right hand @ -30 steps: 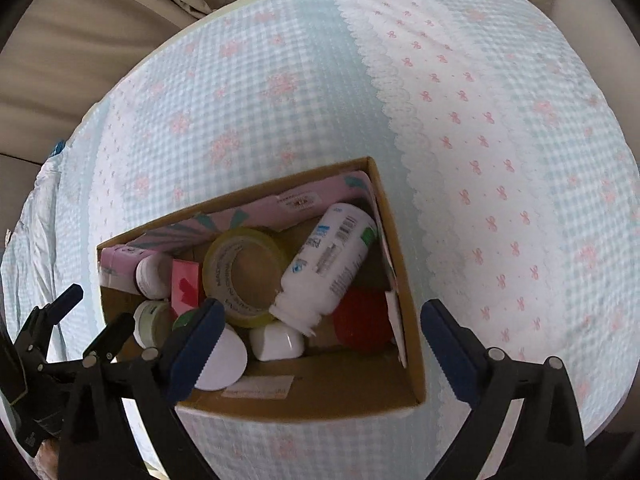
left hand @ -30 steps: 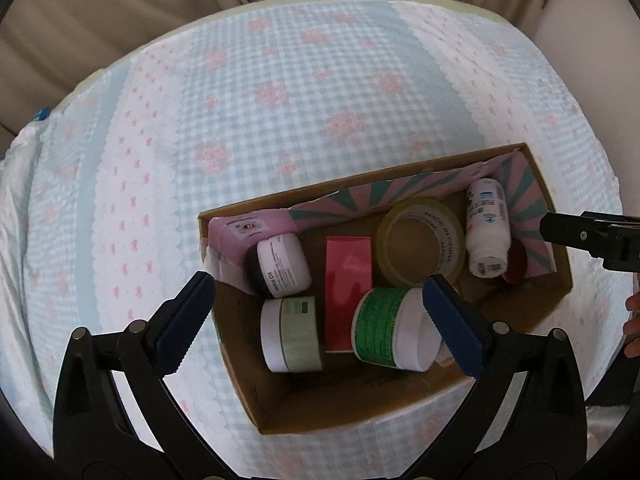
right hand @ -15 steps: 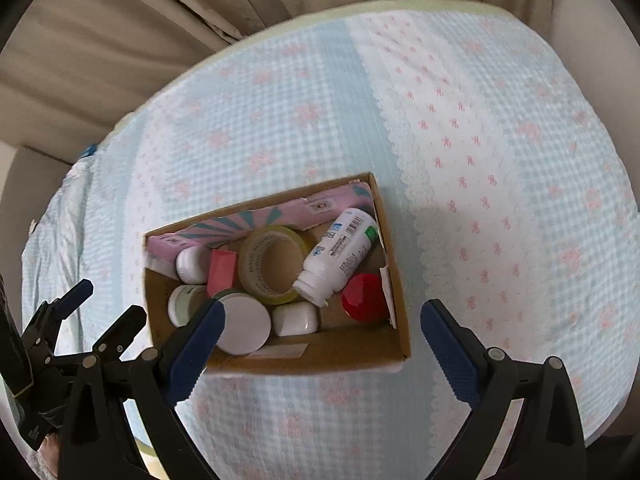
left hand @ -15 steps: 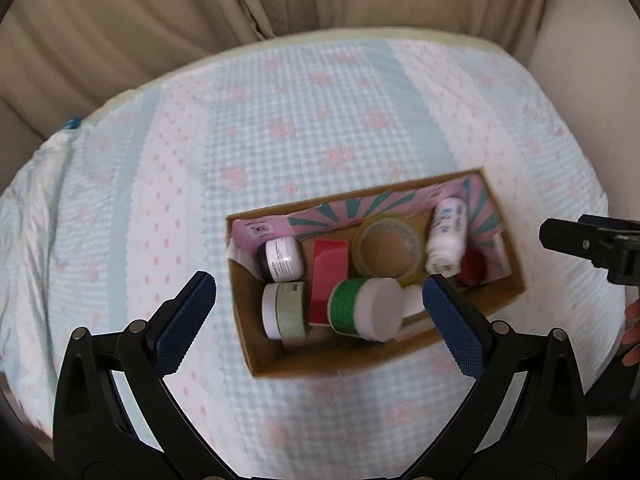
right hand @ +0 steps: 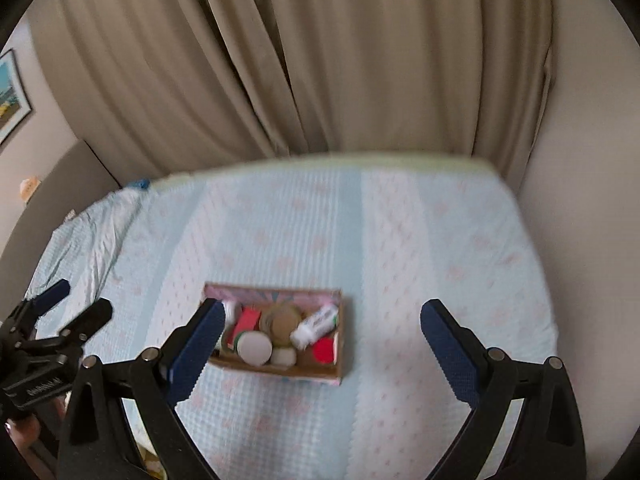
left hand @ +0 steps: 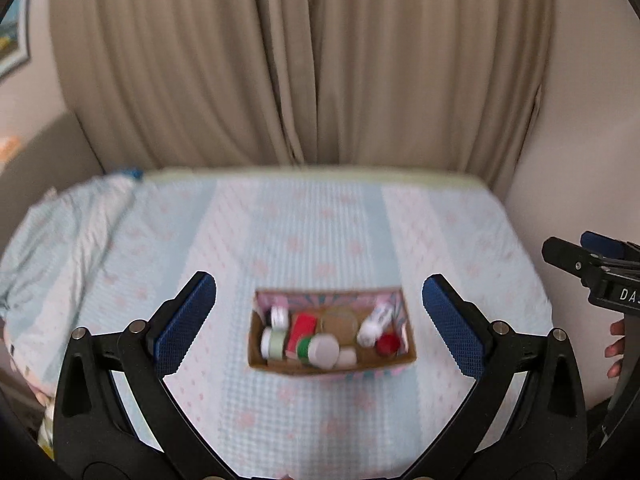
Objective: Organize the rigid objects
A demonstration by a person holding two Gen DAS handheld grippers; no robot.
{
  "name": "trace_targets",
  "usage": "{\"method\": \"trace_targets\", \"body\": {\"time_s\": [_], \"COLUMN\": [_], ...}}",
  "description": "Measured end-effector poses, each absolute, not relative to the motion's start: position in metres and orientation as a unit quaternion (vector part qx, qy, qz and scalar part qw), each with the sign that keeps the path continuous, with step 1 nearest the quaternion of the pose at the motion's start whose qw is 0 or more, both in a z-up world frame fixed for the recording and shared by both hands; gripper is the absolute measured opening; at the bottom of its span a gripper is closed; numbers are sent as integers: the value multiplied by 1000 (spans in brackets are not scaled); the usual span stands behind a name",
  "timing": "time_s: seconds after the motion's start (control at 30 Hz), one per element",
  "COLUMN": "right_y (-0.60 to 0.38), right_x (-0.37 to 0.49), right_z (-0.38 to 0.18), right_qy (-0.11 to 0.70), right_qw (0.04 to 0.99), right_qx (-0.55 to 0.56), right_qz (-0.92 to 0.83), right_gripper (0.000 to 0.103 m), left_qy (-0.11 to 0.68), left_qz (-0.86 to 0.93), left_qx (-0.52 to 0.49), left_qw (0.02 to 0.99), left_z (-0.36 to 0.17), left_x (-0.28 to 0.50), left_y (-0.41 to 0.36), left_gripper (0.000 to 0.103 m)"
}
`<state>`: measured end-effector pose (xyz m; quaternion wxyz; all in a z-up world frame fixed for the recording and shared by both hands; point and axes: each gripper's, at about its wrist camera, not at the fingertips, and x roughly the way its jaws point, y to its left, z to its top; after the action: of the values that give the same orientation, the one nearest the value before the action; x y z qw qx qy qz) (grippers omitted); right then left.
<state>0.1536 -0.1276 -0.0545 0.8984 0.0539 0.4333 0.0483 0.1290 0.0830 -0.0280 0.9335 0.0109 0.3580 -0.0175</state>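
Hovering wide open and empty, left gripper [left hand: 319,307] and right gripper [right hand: 322,332], box [left hand: 332,365] lying crosswise well ahead, seemingly slightly nearer the left.

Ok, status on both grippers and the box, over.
Left gripper open, empty. Right gripper open, empty. Cardboard box on the bedspread, items inside. Nothing in the way.
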Motion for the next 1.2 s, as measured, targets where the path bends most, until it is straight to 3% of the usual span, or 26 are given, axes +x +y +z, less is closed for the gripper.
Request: {"method": "trace_targets", "body": {"time_s": [0.2, 0.47, 1.2], "right_y": [-138, -137, -144], "right_x": [106, 65, 63], "right_z": [9, 35, 42], "right_qy": [349, 294, 281], "right_qw": [936, 956, 960], "right_qx": [34, 2, 5], "right_qz": [26, -5, -24], "right_gripper": [98, 98, 98], "left_qy": [285, 268, 247], "left_qz": [-16, -29, -19], "left_qx": [28, 13, 15], "left_qw": [958, 963, 969], "left_z": [23, 38, 41], "left_x": [91, 61, 67], "left_y": [66, 56, 56], "left_gripper": [103, 103, 103]}}
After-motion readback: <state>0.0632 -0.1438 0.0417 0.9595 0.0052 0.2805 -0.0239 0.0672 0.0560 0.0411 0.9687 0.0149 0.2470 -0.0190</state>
